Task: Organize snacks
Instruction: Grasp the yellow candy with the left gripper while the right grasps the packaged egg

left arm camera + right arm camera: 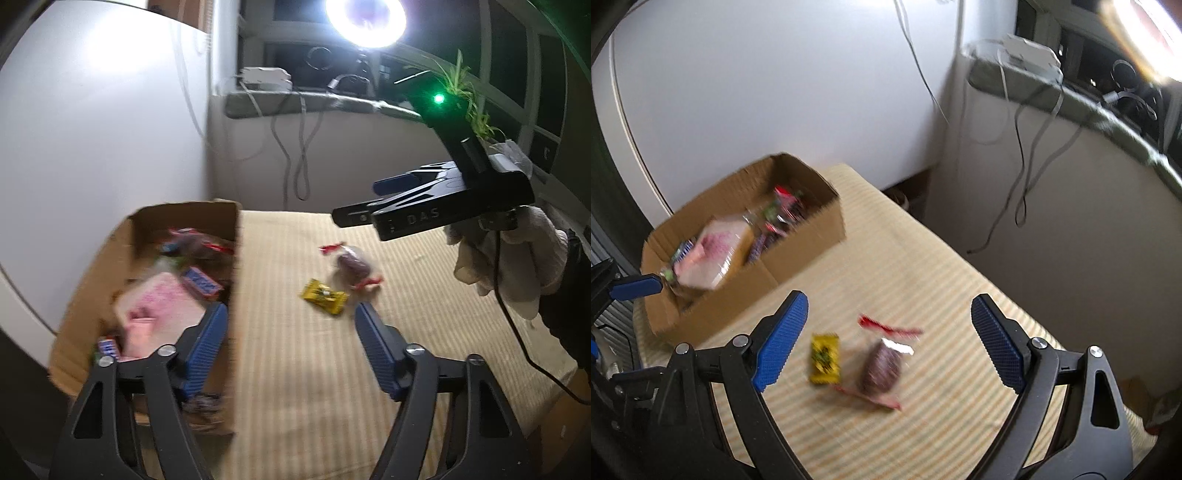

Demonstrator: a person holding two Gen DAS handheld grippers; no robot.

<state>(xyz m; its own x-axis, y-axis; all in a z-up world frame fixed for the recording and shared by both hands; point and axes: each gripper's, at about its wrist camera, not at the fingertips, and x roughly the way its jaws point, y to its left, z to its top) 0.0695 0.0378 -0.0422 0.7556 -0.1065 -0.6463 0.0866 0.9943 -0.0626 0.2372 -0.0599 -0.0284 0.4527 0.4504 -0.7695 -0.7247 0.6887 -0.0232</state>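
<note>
On the striped beige tabletop [923,258], at about three o'clock from the open brown cardboard box [798,254], lie a small yellow crinkly packet [824,359] and a soft clear-wrapped dark sweet [881,367], light, best pinched mid-body; both jaws wide open, empty.

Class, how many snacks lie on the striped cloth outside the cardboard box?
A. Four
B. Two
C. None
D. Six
B: only the yellow packet and the red-tied wrapped snack lie on the cloth; the others are in the box.
</note>
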